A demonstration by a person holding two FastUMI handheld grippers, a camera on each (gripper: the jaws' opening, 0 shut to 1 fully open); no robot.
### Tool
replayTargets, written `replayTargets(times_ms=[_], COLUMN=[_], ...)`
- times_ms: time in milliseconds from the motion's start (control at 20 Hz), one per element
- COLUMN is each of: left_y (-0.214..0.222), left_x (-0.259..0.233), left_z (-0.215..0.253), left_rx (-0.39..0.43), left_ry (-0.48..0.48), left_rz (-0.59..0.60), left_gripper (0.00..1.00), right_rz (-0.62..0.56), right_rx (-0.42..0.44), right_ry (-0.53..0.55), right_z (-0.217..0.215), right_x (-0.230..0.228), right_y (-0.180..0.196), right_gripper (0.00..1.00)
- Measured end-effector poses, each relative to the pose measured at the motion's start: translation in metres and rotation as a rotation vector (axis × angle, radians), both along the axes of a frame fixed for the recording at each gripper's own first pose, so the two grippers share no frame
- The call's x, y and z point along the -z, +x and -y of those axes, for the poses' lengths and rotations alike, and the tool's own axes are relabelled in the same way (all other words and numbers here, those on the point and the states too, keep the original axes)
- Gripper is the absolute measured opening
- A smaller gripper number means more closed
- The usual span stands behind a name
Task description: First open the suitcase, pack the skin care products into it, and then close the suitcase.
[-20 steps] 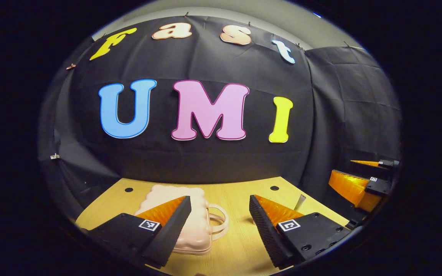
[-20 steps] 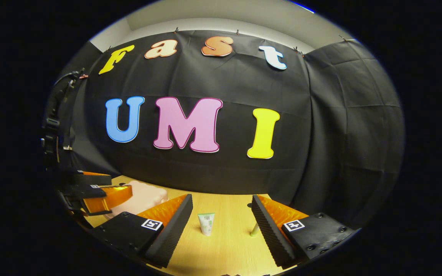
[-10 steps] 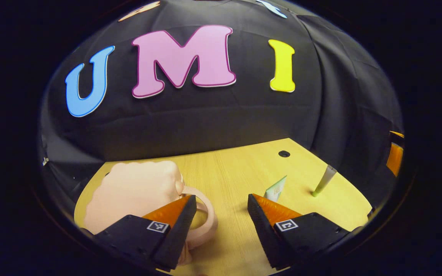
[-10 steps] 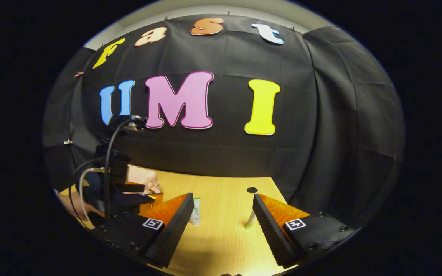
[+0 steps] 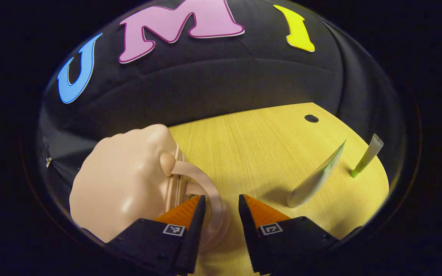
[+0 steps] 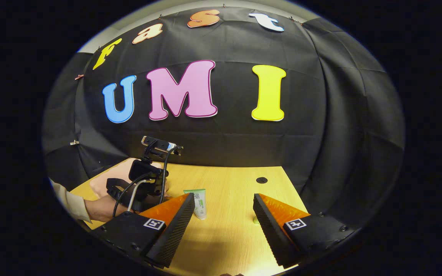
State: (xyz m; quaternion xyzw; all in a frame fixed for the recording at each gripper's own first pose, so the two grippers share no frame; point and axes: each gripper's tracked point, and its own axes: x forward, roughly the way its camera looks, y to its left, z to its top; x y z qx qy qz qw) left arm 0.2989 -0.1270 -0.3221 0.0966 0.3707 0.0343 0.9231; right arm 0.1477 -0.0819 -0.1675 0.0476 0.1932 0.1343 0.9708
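In my left gripper view, the suitcase [image 5: 125, 184] lies on the table [image 5: 251, 145] at lower left, closed, its handle [image 5: 205, 195] pointing toward frame centre. My left tool [image 5: 221, 207] sits at bottom centre, its fingers either side of the handle's loop. A tube [image 5: 315, 178] stands at right, a thinner tube [image 5: 366, 157] just beyond it. In my right gripper view, the right tool [image 6: 223, 211] is bottom centre, the tube [image 6: 200, 201] between its fingers farther back.

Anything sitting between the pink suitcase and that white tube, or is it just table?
Just bare table. In the left gripper view, nothing lies between the suitcase and the white tube; the left gripper hovers at the handle.
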Motion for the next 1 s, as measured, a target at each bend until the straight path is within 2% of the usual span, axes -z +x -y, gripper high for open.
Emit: replayTargets(times_ms=[50, 100, 150, 250, 450, 600, 850, 1000], left_y=[-0.001, -0.001, 0.0, 0.001, 0.007, 0.007, -0.011, -0.021], left_x=[0.003, 0.002, -0.002, -0.02, -0.082, -0.152, -0.253, -0.284], left_z=[-0.007, -0.004, 0.0, 0.004, -0.004, -0.036, -0.146, -0.239], left_rx=[-0.019, -0.014, 0.009, 0.054, 0.023, 0.009, -0.055, -0.091], left_ry=[0.016, -0.007, -0.029, -0.054, -0.149, -0.126, -0.089, 0.068], left_rz=[-0.012, -0.015, -0.018, -0.015, 0.051, 0.138, 0.24, 0.292], left_gripper=[0.4, 0.35, 0.22, 0.15, 0.12, 0.12, 0.12, 0.12], right_rz=[-0.005, -0.01, -0.014, -0.015, -0.002, 0.0, 0.0, -0.002], right_rx=[-0.004, -0.005, -0.006, -0.006, -0.013, -0.013, -0.026, -0.036], right_ry=[0.0, 0.0, 0.002, 0.014, 0.017, 0.025, 0.032, 0.02], right_z=[0.0, 0.0, 0.0, 0.0, -0.006, -0.009, -0.024, -0.035], right_x=[0.002, 0.004, 0.007, 0.007, 0.003, 0.002, 0.002, 0.001], right_y=[-0.001, -0.001, -0.001, -0.001, 0.002, 0.002, 0.005, 0.006], right_gripper=[0.97, 0.97, 0.97, 0.97, 0.97, 0.97, 0.97, 0.98])
